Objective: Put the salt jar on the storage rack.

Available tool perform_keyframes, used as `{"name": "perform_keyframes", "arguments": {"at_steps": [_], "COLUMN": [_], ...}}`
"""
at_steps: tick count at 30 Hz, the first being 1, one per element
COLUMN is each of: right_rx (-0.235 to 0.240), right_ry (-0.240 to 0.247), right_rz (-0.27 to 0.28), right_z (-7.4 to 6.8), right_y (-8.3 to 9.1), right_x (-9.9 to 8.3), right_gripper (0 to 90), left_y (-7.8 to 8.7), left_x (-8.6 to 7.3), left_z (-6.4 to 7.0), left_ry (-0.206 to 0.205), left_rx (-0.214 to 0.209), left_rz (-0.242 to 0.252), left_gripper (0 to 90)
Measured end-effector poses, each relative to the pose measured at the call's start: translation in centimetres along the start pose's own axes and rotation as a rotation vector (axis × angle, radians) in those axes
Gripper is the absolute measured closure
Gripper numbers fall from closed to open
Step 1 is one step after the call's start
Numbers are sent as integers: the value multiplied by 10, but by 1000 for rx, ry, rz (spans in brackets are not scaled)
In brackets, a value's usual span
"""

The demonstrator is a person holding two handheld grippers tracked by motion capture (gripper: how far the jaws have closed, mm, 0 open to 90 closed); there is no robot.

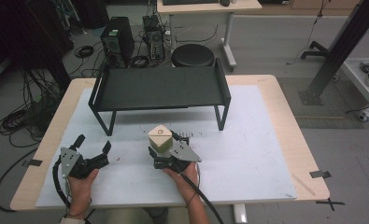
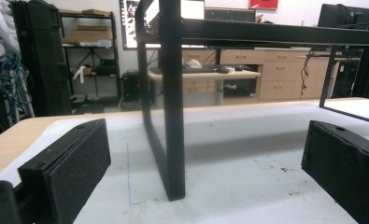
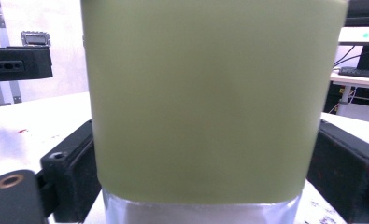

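Grab done, placing left
Right gripper clamped on pale green square container near table's front edge; left gripper wide, empty; black metal shelf unloaded.

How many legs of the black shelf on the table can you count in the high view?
3. On the black shelf, the front left leg and the front right leg stand on the white mat; a rear left leg shows at its left end. A rear right leg may be hidden.

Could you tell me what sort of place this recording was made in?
Most likely a lab or workshop: a computer tower and tangled cables sit on the floor, desks and storage shelves stand around, and the work table has a protective white mat.
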State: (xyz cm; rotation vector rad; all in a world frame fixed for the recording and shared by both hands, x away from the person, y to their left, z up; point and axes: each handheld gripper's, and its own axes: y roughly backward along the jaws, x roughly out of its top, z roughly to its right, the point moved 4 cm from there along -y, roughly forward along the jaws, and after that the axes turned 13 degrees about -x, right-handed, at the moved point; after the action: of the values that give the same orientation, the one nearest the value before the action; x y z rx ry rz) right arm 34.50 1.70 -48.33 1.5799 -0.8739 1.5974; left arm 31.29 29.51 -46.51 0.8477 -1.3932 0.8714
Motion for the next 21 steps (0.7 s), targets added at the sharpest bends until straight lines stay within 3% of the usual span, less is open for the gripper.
{"name": "perform_keyframes", "arguments": {"at_steps": [11,21], "right_rx": [0,17], "right_ry": [-4,17], "right_rz": [0,-1], "right_z": [0,-2], "right_y": [0,0], "right_x": [0,0], "right_gripper": [122,288], "left_y": [0,0], "left_x": [0,0], "left_z": [0,0], "left_ry": [0,0], "left_rx": [0,0], "left_rz": [0,-1], "left_gripper": [16,16]}}
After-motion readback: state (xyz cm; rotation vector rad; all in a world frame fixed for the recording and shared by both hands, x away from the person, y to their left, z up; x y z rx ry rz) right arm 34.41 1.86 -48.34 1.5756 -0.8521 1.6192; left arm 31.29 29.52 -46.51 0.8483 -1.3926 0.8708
